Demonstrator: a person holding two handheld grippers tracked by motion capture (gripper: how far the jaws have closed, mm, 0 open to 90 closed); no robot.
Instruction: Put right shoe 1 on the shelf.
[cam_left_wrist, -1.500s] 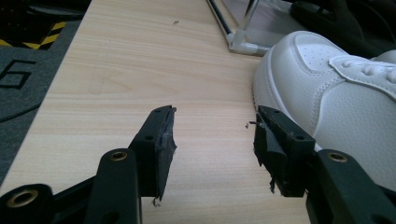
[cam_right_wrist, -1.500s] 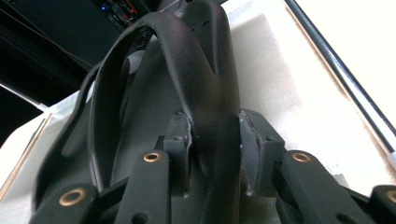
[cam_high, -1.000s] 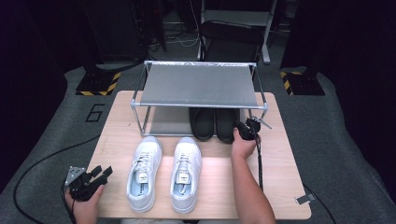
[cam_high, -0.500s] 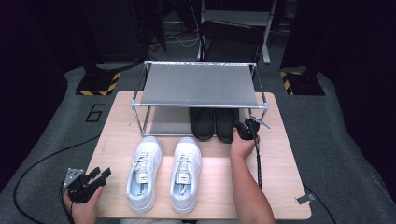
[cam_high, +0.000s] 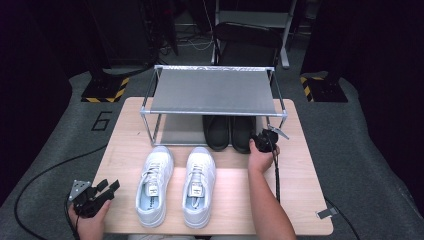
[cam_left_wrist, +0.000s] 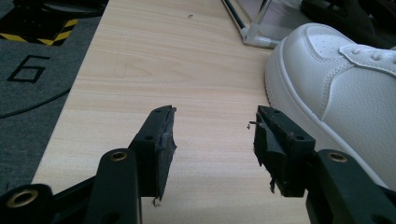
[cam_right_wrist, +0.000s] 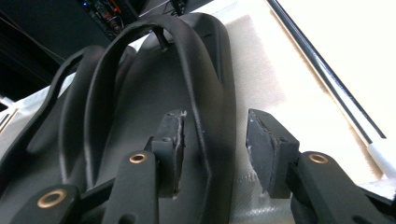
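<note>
On the tabletop (cam_high: 300, 200), a metal-framed shoe rack (cam_high: 212, 92) stands toward the far edge, with a grey top shelf and a lower shelf beneath it. A pair of black shoes (cam_high: 230, 132) sits side by side on the lower level at its right end, heels toward the person. The right gripper (cam_high: 262, 140) is held at the heel of the right-hand black shoe (cam_right_wrist: 205, 93), just under the rack's front rail. In the right gripper view its fingers (cam_right_wrist: 170, 140) straddle the rim of that shoe's heel: one finger is inside the shoe opening, against or just beside the rim's inner face, the other outside and clear of it with a visible gap. The fingers have just been opening, with the heel rim between them; the shoe rests on the light lining of the lower shelf and is not clamped.

A pair of white sneakers (cam_high: 177, 182) lies in front of the rack, toes toward it, near the middle of the tabletop. The left gripper (cam_high: 102, 192) rests at the near left corner of the tabletop, well apart from the rack. In the left gripper view its fingers (cam_left_wrist: 161, 135) stand wide open with bare wood between them, and the left white sneaker (cam_left_wrist: 336, 88) lies just beside the right-hand finger, not touching it.
</note>
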